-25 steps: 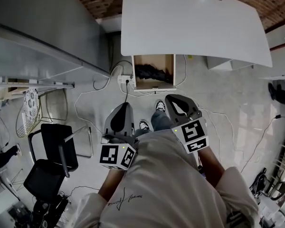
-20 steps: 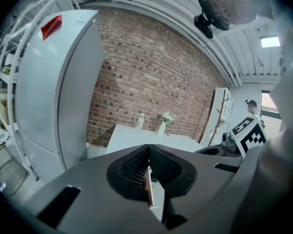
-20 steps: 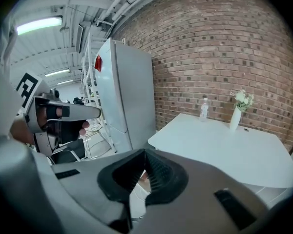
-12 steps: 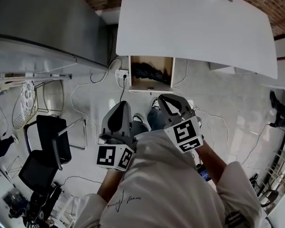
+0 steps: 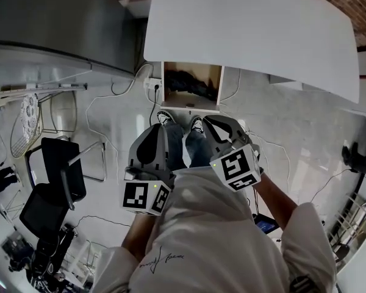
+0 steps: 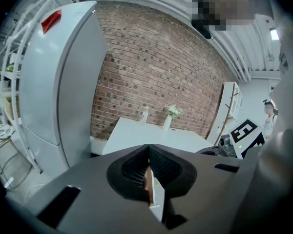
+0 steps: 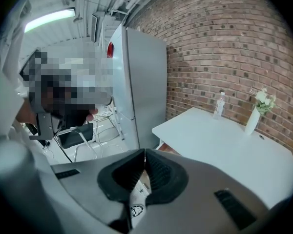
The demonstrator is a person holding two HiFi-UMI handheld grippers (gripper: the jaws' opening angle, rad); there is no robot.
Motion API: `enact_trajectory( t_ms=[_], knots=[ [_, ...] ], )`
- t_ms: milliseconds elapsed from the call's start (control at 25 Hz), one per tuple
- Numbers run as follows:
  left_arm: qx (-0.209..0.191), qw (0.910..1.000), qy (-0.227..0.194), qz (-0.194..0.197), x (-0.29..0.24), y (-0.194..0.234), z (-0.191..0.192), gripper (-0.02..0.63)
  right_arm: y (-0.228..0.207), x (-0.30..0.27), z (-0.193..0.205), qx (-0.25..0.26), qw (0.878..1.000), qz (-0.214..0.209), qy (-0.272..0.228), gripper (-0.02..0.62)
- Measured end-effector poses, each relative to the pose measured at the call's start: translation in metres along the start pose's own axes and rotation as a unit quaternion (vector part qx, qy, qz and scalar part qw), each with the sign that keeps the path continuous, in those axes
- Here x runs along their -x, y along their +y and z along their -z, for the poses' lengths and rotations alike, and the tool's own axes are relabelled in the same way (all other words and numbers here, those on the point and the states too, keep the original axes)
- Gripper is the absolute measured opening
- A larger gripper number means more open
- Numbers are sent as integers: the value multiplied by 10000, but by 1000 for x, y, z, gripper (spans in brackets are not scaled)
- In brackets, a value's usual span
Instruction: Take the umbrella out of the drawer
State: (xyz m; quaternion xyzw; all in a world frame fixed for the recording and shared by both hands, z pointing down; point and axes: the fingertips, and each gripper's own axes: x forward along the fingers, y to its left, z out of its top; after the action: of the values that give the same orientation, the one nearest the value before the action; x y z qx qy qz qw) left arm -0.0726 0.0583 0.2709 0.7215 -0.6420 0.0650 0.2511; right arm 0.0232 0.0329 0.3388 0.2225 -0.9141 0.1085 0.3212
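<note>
left tool (image 5: 157, 130), right tool (image 5: 212, 121) both closed, empty, side by side, tilted downward

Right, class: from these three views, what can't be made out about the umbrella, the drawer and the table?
1. Umbrella: head view, small and dark; the table covers its far part.
2. Drawer: both gripper views, nearly all blocked by the left gripper and right gripper themselves.
3. Table's far end: head view, cut off by the top edge.
4. Bottle label: right gripper view, too small.
</note>
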Motion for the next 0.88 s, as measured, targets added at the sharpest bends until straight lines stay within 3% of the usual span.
enact_trajectory(
  t_ms=[600, 760, 880],
  knots=[
    [67, 9993, 357, -75, -29, 23, 31, 17, -15, -57, 25, -110, 9998, -37, 170, 17],
    [-301, 9982, 431, -305, -27, 36, 40, 17, -17, -70, 32, -98, 9997, 68, 218, 17],
    [-70, 9988, 397, -280, -29, 43, 44, 17, -20, -83, 41, -47, 9995, 102, 292, 17]
  ],
)
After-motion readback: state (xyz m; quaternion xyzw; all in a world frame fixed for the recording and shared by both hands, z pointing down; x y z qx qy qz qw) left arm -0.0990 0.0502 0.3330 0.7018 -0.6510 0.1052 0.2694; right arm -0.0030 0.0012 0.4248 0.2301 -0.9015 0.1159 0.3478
